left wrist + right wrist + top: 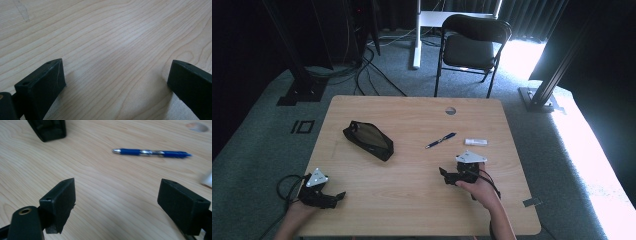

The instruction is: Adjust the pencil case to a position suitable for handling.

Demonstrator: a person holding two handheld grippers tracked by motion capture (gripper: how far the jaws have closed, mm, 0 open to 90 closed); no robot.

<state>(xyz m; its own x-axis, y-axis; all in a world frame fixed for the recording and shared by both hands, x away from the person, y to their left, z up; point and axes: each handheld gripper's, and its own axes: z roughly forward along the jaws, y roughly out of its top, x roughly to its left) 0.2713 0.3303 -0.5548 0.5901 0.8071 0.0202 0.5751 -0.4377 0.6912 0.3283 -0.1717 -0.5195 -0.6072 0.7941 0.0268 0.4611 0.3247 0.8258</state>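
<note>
We saw a blue pen (441, 140) with silver bands and a silver tip (slightly blurred in the right gripper view) lying flat on the worktop (412, 200), just beyond the right hand-held gripper (451, 176), whose jaws stood wide apart, nothing between them. Left of the pen lay a black pouch (368, 139). Well left of the pen, the left hand-held gripper (333, 199) also gaped over bare wood.

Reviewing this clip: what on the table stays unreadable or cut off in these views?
- Black pouch: right gripper view, cut by the top edge; in the high view too small to tell whether it is zipped or what it holds.
- White item: high view, too small to identify; right gripper view, a blurred sliver at the right edge.
- Blue pen: right gripper view, blurred, markings unreadable.
</note>
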